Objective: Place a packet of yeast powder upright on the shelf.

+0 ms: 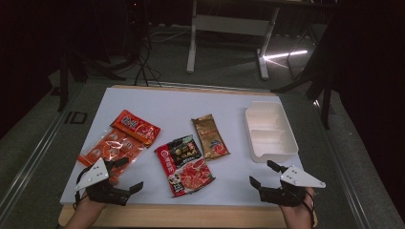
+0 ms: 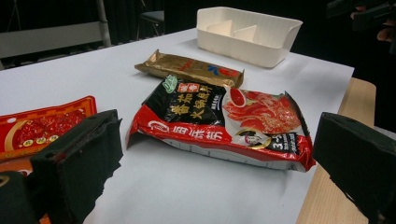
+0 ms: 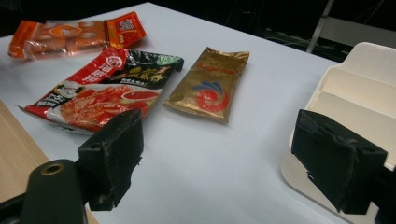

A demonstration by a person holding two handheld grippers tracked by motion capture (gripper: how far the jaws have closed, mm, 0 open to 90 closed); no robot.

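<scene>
With both grippers [image 1: 125,174] [image 1: 261,174] held open and empty, the red-and-black soup-base pouch [image 1: 185,165] is probably soft, slippery, best pinched at an edge seam.

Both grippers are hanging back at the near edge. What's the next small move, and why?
Probably ease the right gripper forward toward the gold packet. Its jaws stand open with nothing between them, the packet lies flat and apart from the others, and it is the one closest to the white divided tray.
</scene>
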